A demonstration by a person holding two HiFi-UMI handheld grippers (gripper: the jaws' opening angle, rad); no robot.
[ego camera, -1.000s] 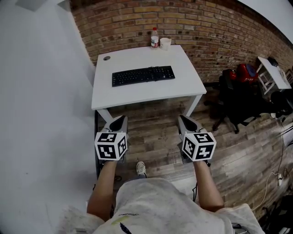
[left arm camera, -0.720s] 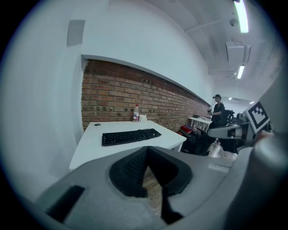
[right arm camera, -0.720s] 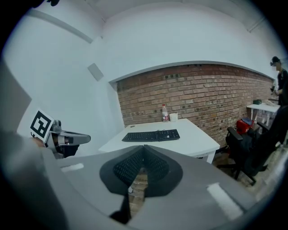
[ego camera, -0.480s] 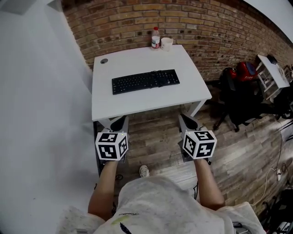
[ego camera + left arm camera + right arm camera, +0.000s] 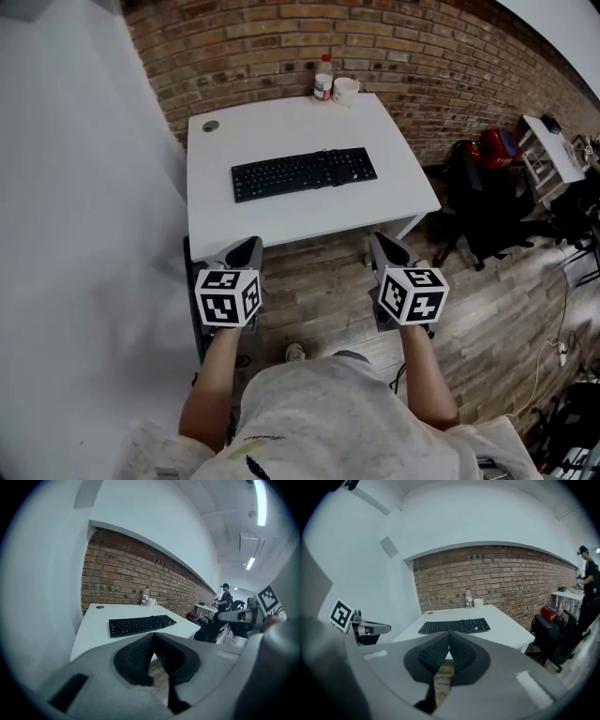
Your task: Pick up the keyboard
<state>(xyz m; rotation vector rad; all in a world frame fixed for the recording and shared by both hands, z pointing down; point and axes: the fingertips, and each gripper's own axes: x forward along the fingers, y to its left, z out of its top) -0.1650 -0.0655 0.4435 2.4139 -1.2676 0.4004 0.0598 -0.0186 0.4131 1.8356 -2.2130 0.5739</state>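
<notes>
A black keyboard (image 5: 303, 173) lies flat on the middle of a white table (image 5: 225, 220); it also shows in the left gripper view as the keyboard (image 5: 139, 624) and in the right gripper view as the keyboard (image 5: 454, 626). My left gripper (image 5: 251, 247) hangs just in front of the table's near left edge, shut and empty. My right gripper (image 5: 379, 241) is shut and empty too, at the near right edge. Both are well short of the keyboard and point toward it.
A plastic bottle (image 5: 323, 79) and a white cup (image 5: 345, 90) stand at the table's far edge by the brick wall. A round grommet (image 5: 210, 126) sits in the far left corner. Black chairs and a red bag (image 5: 496, 147) stand to the right on the wooden floor. A person (image 5: 586, 573) stands far right.
Both grippers have come forward toward the table, from over the floor to its near edge. The table and keyboard appear closer and larger. Jaws stayed shut.
</notes>
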